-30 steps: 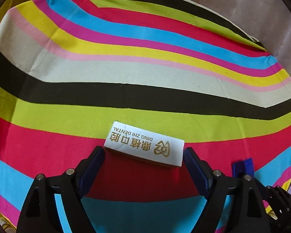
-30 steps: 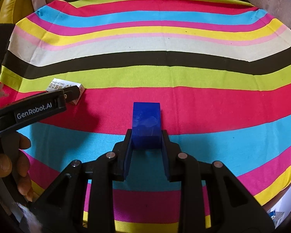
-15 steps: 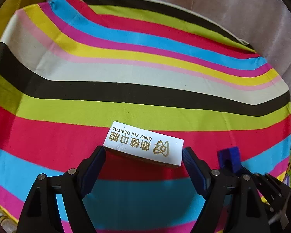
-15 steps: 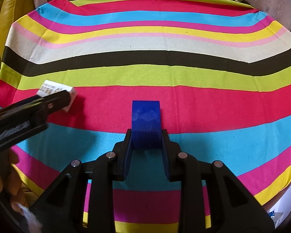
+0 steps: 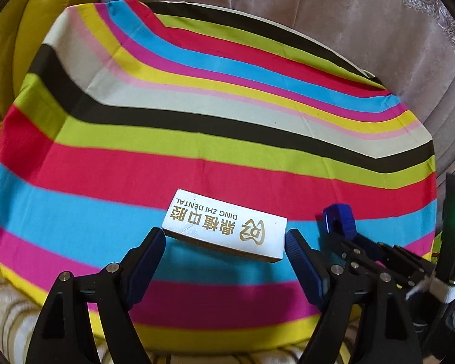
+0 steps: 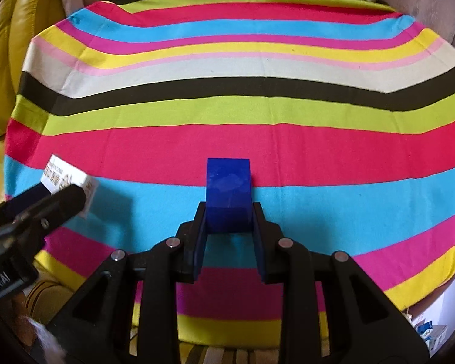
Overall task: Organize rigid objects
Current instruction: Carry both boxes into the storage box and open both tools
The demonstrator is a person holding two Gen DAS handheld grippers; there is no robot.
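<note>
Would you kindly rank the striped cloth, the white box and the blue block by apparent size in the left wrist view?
1. Striped cloth, by far the largest.
2. White box.
3. Blue block, smallest, though partly hidden by the right gripper holding it.

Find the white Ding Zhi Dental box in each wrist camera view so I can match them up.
Left wrist view: the white Ding Zhi Dental box sits low centre, between the left tongs.
Right wrist view: the same box is at the left edge, partly hidden behind a dark finger.
Shared landmark: the blue block in the right tongs, over the striped cloth.
</note>
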